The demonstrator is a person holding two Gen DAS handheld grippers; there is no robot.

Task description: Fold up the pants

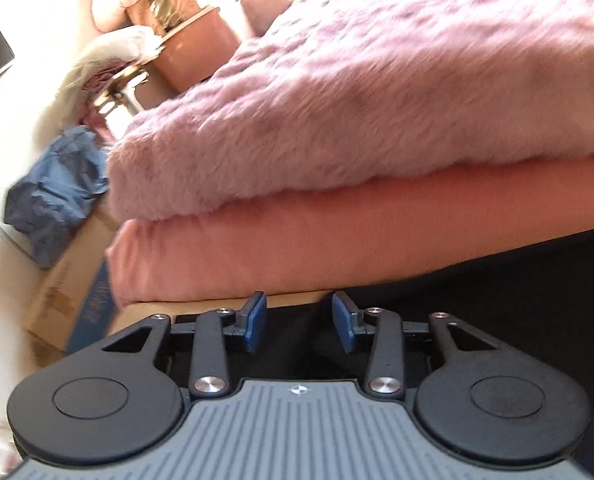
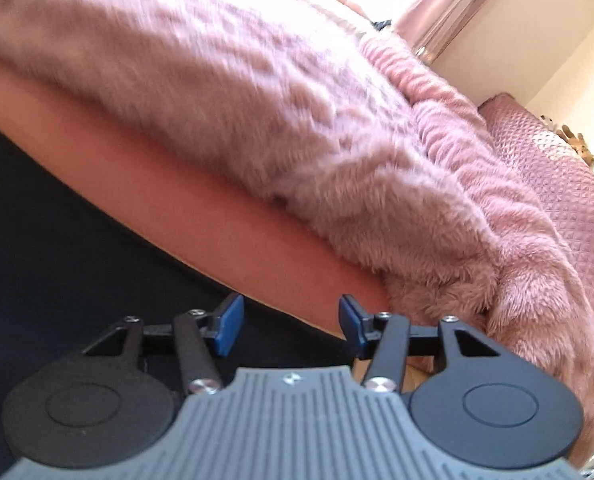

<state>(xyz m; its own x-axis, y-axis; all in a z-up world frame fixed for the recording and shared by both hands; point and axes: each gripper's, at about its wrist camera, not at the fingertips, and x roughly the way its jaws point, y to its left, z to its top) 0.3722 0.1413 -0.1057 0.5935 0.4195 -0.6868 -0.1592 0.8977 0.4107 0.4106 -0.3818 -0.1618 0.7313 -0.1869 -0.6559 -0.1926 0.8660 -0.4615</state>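
Blue-padded and spread apart with nothing between them, the fingers of your left gripper point at the side of the bed; your right gripper is likewise parted and holds nothing. Just beyond both, dark fabric, possibly the pants though you cannot tell, hangs below the pink mattress. A fluffy blanket lies on top. Farther left, blue cloth rests on a cardboard box.
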